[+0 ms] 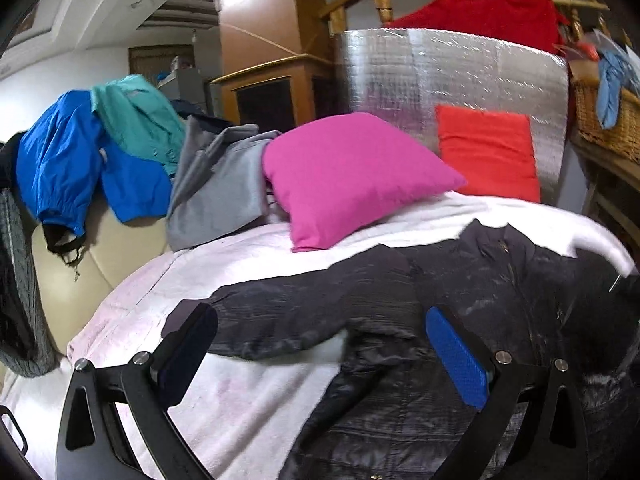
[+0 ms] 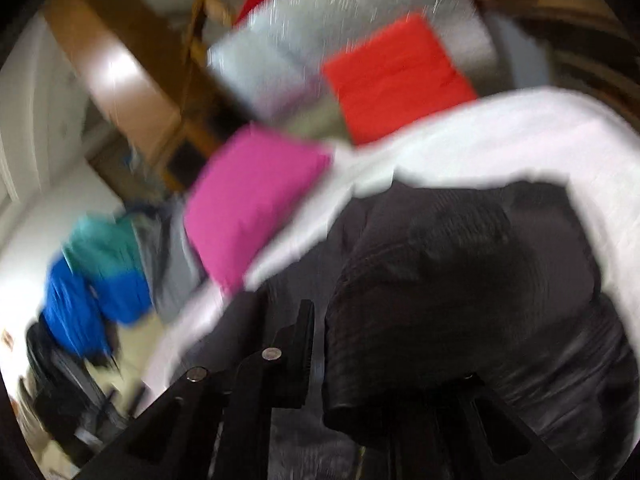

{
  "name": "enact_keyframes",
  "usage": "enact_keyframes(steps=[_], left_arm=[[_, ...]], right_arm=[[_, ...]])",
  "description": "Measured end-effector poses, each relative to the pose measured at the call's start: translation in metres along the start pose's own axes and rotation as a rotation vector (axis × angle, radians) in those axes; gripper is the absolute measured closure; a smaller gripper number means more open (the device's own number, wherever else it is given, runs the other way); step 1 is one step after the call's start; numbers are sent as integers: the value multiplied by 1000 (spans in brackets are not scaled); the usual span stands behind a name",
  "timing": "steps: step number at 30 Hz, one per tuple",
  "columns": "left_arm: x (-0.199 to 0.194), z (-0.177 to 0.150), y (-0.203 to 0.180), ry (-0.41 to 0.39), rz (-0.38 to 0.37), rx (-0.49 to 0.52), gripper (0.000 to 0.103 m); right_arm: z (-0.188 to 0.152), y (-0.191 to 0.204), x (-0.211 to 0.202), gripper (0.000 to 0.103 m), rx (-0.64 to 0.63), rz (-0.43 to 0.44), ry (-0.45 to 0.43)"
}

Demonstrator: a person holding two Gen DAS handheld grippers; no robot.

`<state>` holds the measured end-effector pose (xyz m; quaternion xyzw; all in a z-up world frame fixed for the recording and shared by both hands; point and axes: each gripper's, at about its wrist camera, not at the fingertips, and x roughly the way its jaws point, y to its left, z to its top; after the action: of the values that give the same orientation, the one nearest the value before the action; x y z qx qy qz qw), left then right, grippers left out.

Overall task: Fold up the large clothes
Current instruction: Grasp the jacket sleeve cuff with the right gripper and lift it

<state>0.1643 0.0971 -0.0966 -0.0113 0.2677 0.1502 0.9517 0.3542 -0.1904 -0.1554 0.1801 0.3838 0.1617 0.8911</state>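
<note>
Left wrist view: a black quilted jacket (image 1: 460, 320) lies spread across a white blanket (image 1: 248, 272) covering a bed or sofa, one sleeve stretched out toward the left. The left gripper (image 1: 324, 344) hovers just above it with its two fingers set wide apart and nothing between them; the right finger carries a blue textured pad (image 1: 456, 360), the left one sits in shadow. Behind the jacket, a plump magenta pillow (image 1: 348, 176) rests on the blanket, and a flatter red-orange cushion (image 1: 492, 152) leans against a silver, foil-like quilted panel (image 1: 440, 76). A grey garment (image 1: 216, 188) slumps beside the magenta pillow. Further left, a glossy blue jacket (image 1: 72, 164) and a teal garment (image 1: 136, 120) hang over the cream backrest (image 1: 80, 264). A red cloth (image 1: 488, 16) drapes over a wooden railing with turned posts, and a wicker basket (image 1: 604, 120) sits at far right. A wooden cabinet (image 1: 272, 88) stands in the background under a white ceiling.

Right wrist view, heavily motion-blurred and tilted: the right gripper (image 2: 320, 368) is clamped on a bunched dark fold of the black quilted jacket, which rises thickly from between the narrowly spaced fingers and hides the right one. The rest of the jacket lies on the white blanket. The magenta pillow, red-orange cushion, silver panel, grey garment, teal garment and blue jacket appear as smeared blocks of colour beyond.
</note>
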Motion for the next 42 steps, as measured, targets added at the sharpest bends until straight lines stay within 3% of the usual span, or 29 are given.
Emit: enact_keyframes(steps=[1, 2, 3, 7, 14, 26, 36, 42], left_arm=[[1, 1, 6, 0, 1, -16, 0], [1, 1, 10, -1, 2, -29, 0], [1, 1, 13, -2, 3, -36, 0], [3, 2, 19, 2, 3, -52, 0], [4, 3, 13, 8, -11, -48, 0], [3, 3, -13, 11, -43, -16, 0], [7, 4, -52, 20, -80, 31, 0], [24, 1, -77, 102, -182, 38, 0]], right_arm=[[-4, 4, 15, 61, -17, -13, 44], [-11, 8, 31, 36, -29, -17, 100], [-12, 8, 39, 24, -32, -14, 122], [-25, 28, 42, 21, -90, -7, 168], [-47, 20, 13, 15, -107, 123, 221], [-39, -27, -37, 15, 83, 322, 226], [-33, -74, -46, 15, 186, 315, 189], [-22, -133, -62, 15, 360, 201, 15]])
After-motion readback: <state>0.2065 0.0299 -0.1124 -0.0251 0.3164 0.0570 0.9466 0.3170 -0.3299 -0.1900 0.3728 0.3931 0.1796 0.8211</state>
